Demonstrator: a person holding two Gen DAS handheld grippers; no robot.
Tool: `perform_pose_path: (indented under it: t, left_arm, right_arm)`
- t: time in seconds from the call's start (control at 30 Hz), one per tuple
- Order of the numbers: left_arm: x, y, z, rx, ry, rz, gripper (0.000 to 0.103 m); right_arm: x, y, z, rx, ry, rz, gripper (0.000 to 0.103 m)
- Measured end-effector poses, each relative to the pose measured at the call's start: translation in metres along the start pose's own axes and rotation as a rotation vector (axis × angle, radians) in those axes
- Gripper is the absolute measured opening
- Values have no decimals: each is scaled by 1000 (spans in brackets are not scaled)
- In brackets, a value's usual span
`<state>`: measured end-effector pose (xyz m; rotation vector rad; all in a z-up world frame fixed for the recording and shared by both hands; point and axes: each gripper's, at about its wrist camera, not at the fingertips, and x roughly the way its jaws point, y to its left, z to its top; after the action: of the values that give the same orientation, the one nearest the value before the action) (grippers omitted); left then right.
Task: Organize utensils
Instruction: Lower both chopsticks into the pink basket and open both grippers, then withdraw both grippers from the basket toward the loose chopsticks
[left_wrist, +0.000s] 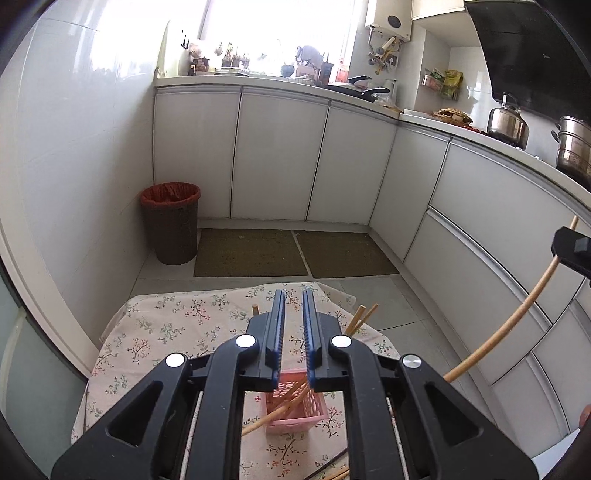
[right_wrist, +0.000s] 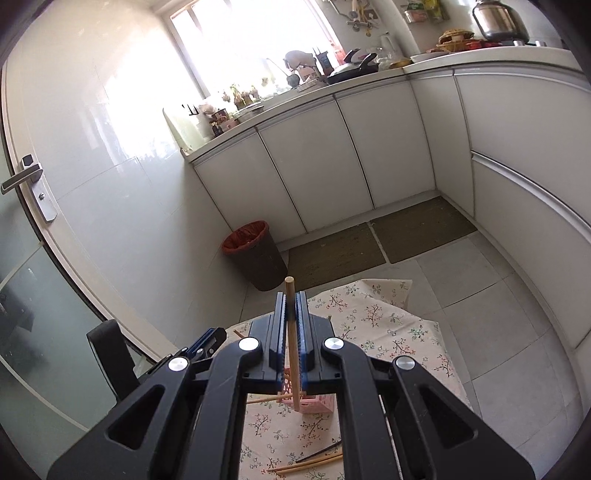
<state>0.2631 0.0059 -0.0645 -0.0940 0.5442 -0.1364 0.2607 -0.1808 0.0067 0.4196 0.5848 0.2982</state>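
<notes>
Right gripper (right_wrist: 291, 332) clamping a pale wooden chopstick (right_wrist: 291, 317) above pink perforated plastic basket (right_wrist: 317, 402); left gripper (left_wrist: 293, 332) parted, empty, at 9 o'clock.

Brown waste bin (left_wrist: 170, 225) with red liner on the floor against the white wall. Right of the bin, two olive mats (left_wrist: 295, 253) side by side before white cabinet doors (left_wrist: 277, 155). Above the bin, cluttered counter (left_wrist: 258, 79) under a bright window (left_wrist: 277, 26). Far right of the bin, steel kettle (left_wrist: 508, 122) and stacked steel pot (left_wrist: 574, 147). Left of the bin, door handle (right_wrist: 22, 177).
</notes>
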Motion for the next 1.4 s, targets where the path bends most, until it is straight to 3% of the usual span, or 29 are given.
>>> perform_pose_path:
  t: [0.13,0.37,0.5,0.7,0.77,0.8,0.9,1.0,1.07,1.13,1.17,1.27,1.4]
  left_arm:
    - [-29,8,9,-35,-40,-4,11]
    - [-73,22,17,-68,-101,57,19]
    - [-78,28,17,-72,-112,94,20]
    - [-78,36,14,-72,-113,126,24]
    - [-80,39,15,-78,-115,135,31]
    - [-82,41,14,-83,-121,137,36]
    - [-86,43,16,-87,-133,143,38]
    - [-90,42,15,-79,-137,143,38]
    - [-92,40,15,-68,-139,143,39]
    - [-95,37,14,-58,-145,143,40]
    - [-97,36,13,-52,-148,140,43]
    - [-104,30,9,-29,-164,141,57]
    - [-112,23,3,-16,-196,142,87]
  right_arm:
    - [11,9,-5,-22,-9,-2,5]
    - [50,24,-21,-69,-17,-9,5]
    - [79,31,-40,-136,-41,-46,6]
    - [115,36,-71,-198,12,-49,6]
    - [115,39,-74,-203,28,-44,9]
    - [113,41,-74,-206,29,-48,11]
    - [101,47,-71,-212,3,-60,38]
    - [84,48,-69,-200,-23,-70,42]
    - [71,45,-71,-181,-42,-85,53]
    - [53,38,-77,-143,-85,-115,77]
    - [43,32,-81,-120,-108,-126,81]
    - [20,11,-97,-76,-147,-175,94]
    - [8,-22,-119,-44,-115,-248,97]
